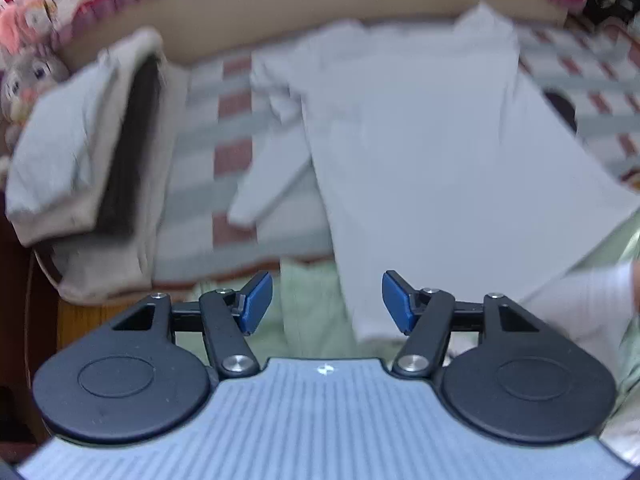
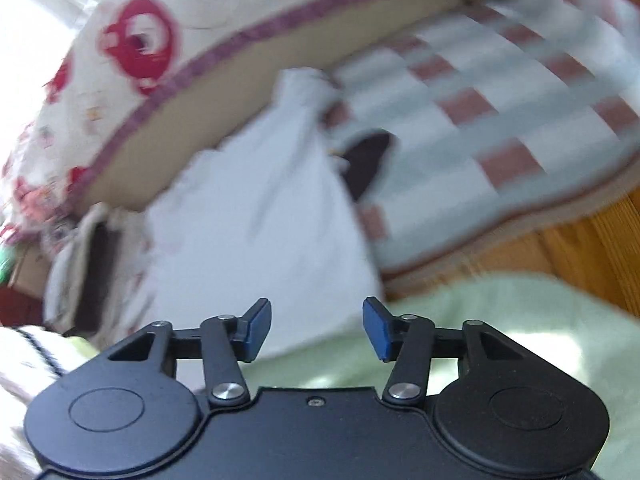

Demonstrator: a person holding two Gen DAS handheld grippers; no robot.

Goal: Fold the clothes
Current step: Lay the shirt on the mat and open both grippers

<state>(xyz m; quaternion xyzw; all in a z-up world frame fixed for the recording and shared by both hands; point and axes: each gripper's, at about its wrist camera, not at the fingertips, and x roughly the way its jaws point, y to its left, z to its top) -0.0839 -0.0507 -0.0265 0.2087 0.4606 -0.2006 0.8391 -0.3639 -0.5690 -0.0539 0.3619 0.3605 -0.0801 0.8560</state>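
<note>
Presently listed: one white long-sleeved shirt (image 1: pixel 420 152), soft knit, flat on a red-and-grey checked bedcover (image 1: pixel 236 156), long axis running from near hem to far collar. Left view alone shows its folded sleeve; right view alone shows orange wood flooring (image 2: pixel 592 236). Left gripper (image 1: pixel 326 300) and right gripper (image 2: pixel 316 328): blue pads parted, nothing held.
</note>
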